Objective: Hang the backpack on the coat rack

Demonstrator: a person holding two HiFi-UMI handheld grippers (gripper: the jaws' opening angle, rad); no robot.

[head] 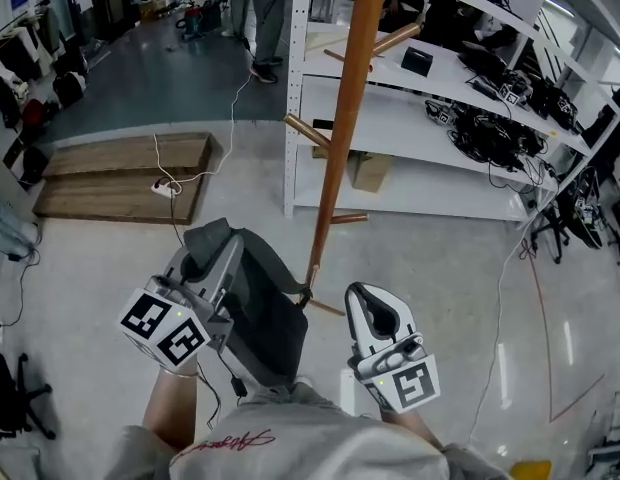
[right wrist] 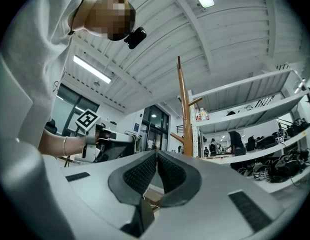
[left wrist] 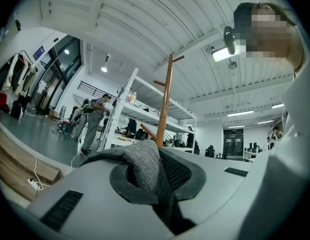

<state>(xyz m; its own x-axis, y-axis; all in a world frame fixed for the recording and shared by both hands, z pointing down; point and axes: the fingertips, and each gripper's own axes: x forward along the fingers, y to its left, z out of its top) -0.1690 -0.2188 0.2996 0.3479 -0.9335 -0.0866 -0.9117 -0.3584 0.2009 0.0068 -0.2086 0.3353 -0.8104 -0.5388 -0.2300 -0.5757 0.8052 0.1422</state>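
Our left gripper (left wrist: pixel 156 159) is clamped on the grey backpack (head: pixel 265 313), low in the centre of the head view, close to the coat rack (head: pixel 342 128) pole. Our right gripper (right wrist: pixel 156 155) has its jaws together, holding nothing. White shelving (head: pixel 410 183) crowds behind the rack. Wooden boards (head: pixel 120 178) lie at left.

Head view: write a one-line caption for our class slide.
Left gripper clamps the backpack close to the wooden coat rack; right gripper is shut and empty.
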